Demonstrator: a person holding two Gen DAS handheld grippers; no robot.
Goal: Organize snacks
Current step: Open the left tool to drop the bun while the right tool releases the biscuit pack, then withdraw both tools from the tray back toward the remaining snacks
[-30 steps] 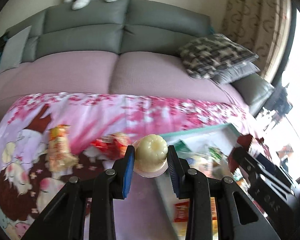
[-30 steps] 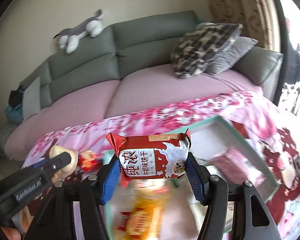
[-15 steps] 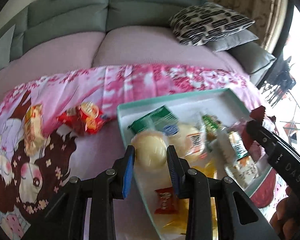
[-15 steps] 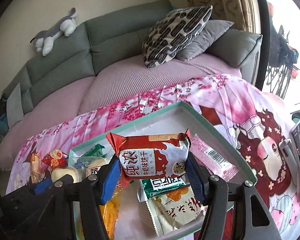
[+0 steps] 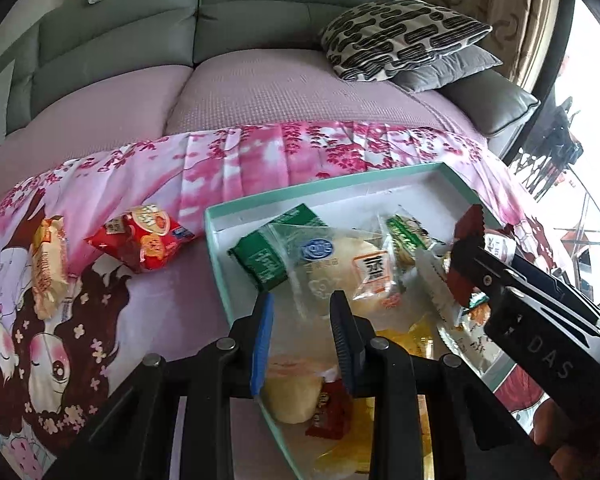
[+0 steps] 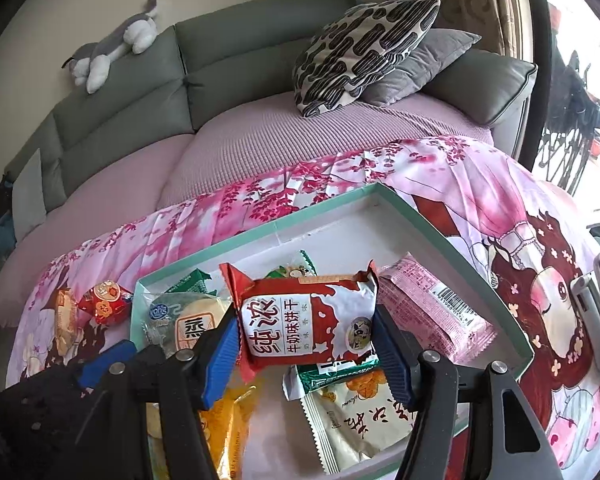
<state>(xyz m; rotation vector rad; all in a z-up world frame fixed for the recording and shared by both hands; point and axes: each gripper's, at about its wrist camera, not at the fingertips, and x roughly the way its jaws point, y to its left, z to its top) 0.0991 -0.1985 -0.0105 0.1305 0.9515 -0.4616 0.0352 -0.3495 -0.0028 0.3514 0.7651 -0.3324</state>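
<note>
In the left wrist view, left gripper (image 5: 302,300) poised over the near left corner of a teal-rimmed tray (image 5: 216,252). Jaws just drawn closer, now nearly together, with nothing gripped between the blue pads. At 6 o'clock from the fingertips, low in the tray and partly hidden behind the left finger: a pale round pudding (image 5: 290,396), free of the pads, touching a small red packet (image 5: 328,412) at its 3 o'clock. At 12 o'clock from the fingertips, inside the tray: a bun in a clear wrapper (image 5: 340,264), with a green packet (image 5: 268,252) at 11 o'clock. Outside the tray on the pink cloth (image 5: 240,160), at 10 o'clock: a red snack bag (image 5: 144,240); further out at 9 o'clock, an orange packet (image 5: 48,264).

In the right wrist view, right gripper (image 6: 306,320) clamped on a red-and-white biscuit packet (image 6: 300,332), held upright by its two short sides, printed face toward the camera, above the tray's middle. Whether clear of the snacks beneath or touching them, impossible to tell. At 3 o'clock from that packet, flat in the tray: a pink packet (image 6: 428,312). At 6 o'clock: a white packet with orange print (image 6: 356,416). At 8 o'clock, just beside: the left gripper's blue pad.
</note>
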